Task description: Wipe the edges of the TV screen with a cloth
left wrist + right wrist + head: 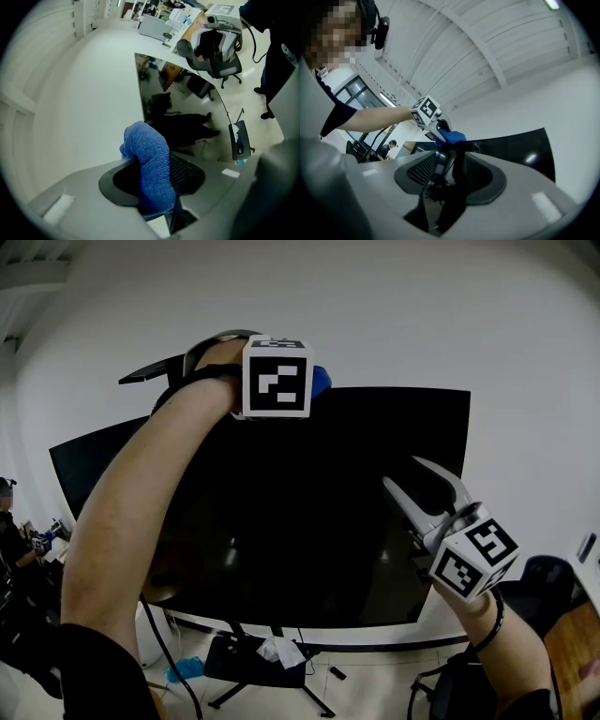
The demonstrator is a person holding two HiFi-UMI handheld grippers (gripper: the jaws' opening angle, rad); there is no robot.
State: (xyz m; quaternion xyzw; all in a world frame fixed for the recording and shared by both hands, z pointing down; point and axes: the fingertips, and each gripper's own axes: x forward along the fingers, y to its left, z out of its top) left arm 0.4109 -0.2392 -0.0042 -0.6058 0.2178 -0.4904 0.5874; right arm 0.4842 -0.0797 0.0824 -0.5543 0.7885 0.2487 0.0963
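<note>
The large black TV screen (328,512) stands on a floor stand against a white wall. My left gripper (315,381) is at the screen's top edge, shut on a blue cloth (322,381); its marker cube hides the jaws. In the left gripper view the blue cloth (146,154) is pinched between the jaws, with the TV's corner (164,108) just beyond. My right gripper (401,472) hangs open in front of the screen's right half, holding nothing. The right gripper view shows the left gripper's cube (425,111), the cloth (452,137) and the TV's top edge (520,143).
The TV stand's black base (244,667) holds a crumpled white paper (278,651). A blue item (185,669) lies on the floor to its left. An office chair (548,582) stands at the right. A person (9,526) sits at cluttered desks far left.
</note>
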